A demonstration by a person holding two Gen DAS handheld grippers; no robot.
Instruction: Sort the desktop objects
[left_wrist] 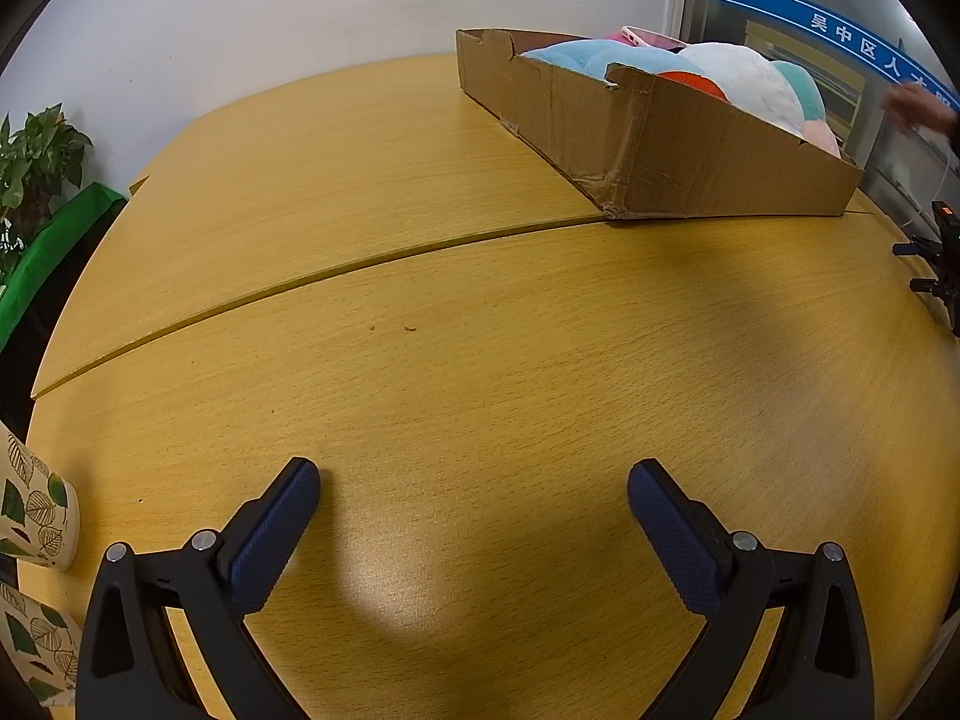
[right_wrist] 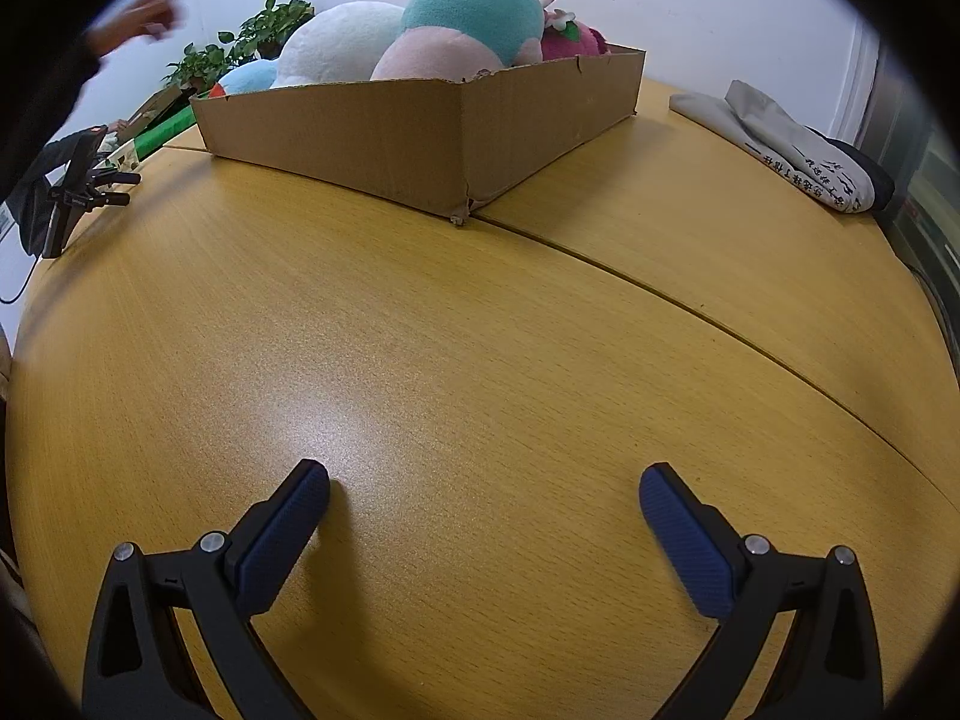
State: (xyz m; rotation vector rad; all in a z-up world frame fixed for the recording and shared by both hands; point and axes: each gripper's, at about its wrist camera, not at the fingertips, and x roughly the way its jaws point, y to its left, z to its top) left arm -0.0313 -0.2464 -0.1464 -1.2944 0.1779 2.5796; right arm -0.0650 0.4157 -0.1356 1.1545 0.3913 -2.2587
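Observation:
A shallow cardboard box (left_wrist: 690, 162) sits at the far right of the wooden table (left_wrist: 480, 330), filled with plush toys (left_wrist: 744, 84) in blue, white, teal, pink and red. It also shows in the right wrist view (right_wrist: 384, 138), far centre, with the plush toys (right_wrist: 474, 18) piled above its rim. My left gripper (left_wrist: 474, 480) is open and empty, low over bare table. My right gripper (right_wrist: 485, 483) is open and empty, also over bare table. Both are well short of the box.
Two leaf-print paper cups (left_wrist: 36, 516) stand at the left table edge. A black tripod stand (right_wrist: 78, 186) sits at the table's edge. A folded grey cloth bag (right_wrist: 786, 144) lies far right. A potted plant (left_wrist: 36, 162) stands beyond the table. A person's hand (right_wrist: 144, 18) is raised behind.

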